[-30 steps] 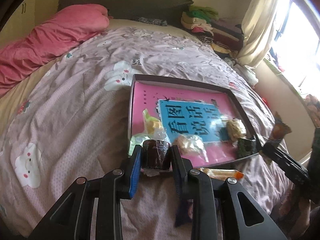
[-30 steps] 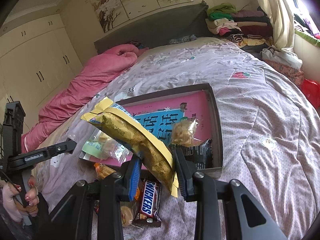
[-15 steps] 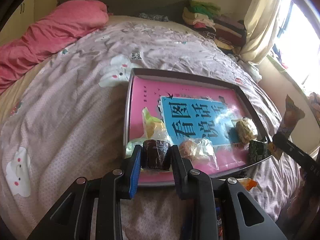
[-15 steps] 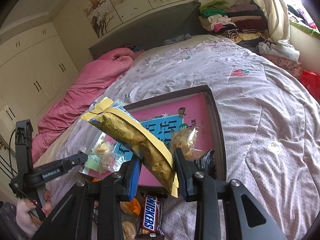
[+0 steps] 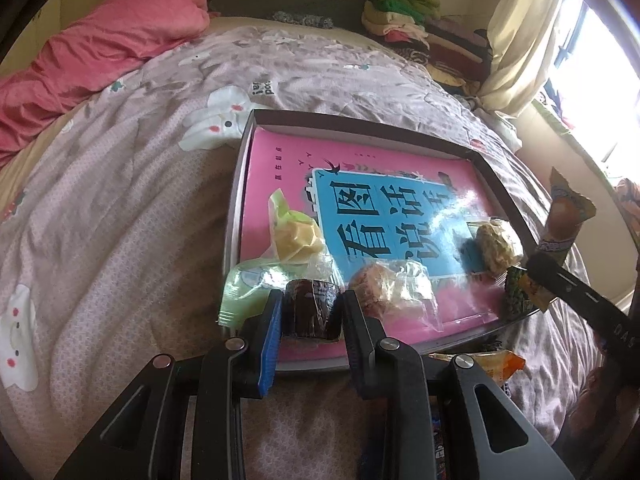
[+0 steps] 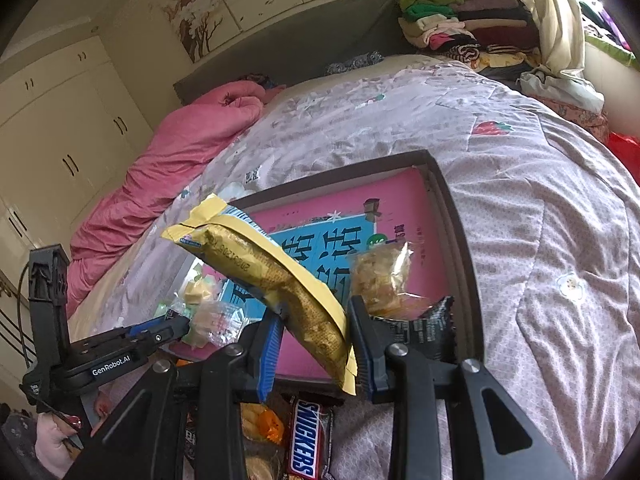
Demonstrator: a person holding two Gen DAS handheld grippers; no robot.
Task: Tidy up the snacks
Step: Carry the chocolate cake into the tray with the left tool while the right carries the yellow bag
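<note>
A dark shallow box (image 5: 360, 126) lined with a pink and blue book cover lies on the bed; it also shows in the right wrist view (image 6: 460, 248). Several wrapped snacks lie in its near part. My left gripper (image 5: 311, 314) is shut on a dark brown wrapped cake (image 5: 312, 312), held over the box's near left corner. My right gripper (image 6: 316, 340) is shut on a long gold and yellow snack packet (image 6: 276, 280), held above the box's near edge. That packet's top (image 5: 564, 216) shows at the right of the left wrist view.
A Snickers bar (image 6: 308, 444) and orange-wrapped snacks (image 6: 260, 424) lie on the quilt in front of the box. A pink duvet (image 5: 92, 52) is heaped at the far left, folded clothes (image 5: 412, 28) at the headboard's right, a curtain (image 5: 516, 48) and window to the right.
Both grippers have moved forward over the box, each keeping its snack. The box now fills more of both views, and the cake is over its near corner.
</note>
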